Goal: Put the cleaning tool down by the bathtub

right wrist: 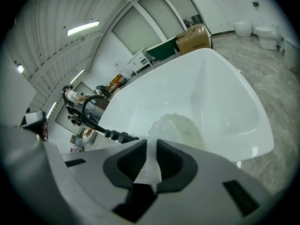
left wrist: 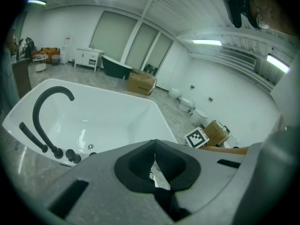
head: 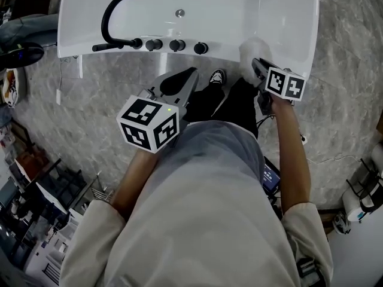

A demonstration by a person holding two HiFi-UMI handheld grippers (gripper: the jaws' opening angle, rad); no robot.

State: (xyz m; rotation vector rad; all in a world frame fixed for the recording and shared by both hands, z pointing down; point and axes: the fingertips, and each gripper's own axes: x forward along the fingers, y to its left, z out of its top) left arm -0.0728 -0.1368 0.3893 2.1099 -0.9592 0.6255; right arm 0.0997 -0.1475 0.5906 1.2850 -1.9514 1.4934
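The white bathtub [head: 239, 11] fills the top of the head view, its near rim facing the person. The right gripper [head: 256, 62] is clamped on the thin white handle of the cleaning tool [head: 254, 48]. The tool's fluffy white head hangs over the near rim, toward the tub's right end, and it is not set down. In the right gripper view the jaws pinch that handle between the pads [right wrist: 166, 161], and the soft head [right wrist: 180, 125] shows just past them against the tub's inner wall [right wrist: 220, 88].

The left gripper [head: 192, 73] hovers short of the near rim, over the floor, with its jaws closed tip to tip and nothing between them. Its own view shows the tips meeting [left wrist: 155, 146] with the tub [left wrist: 117, 121] beyond.

On the near rim, left of the tool, stand a row of black knobs [head: 161, 44] and a curved black faucet [head: 114, 17]. A drain [head: 179, 13] sits in the tub's floor. The person's shoe [head: 217, 76] rests on the marble floor [head: 347, 70] just before the tub, between the two grippers. Beyond the tub's far side are a cardboard box [left wrist: 141, 82] and toilets [left wrist: 187, 102].
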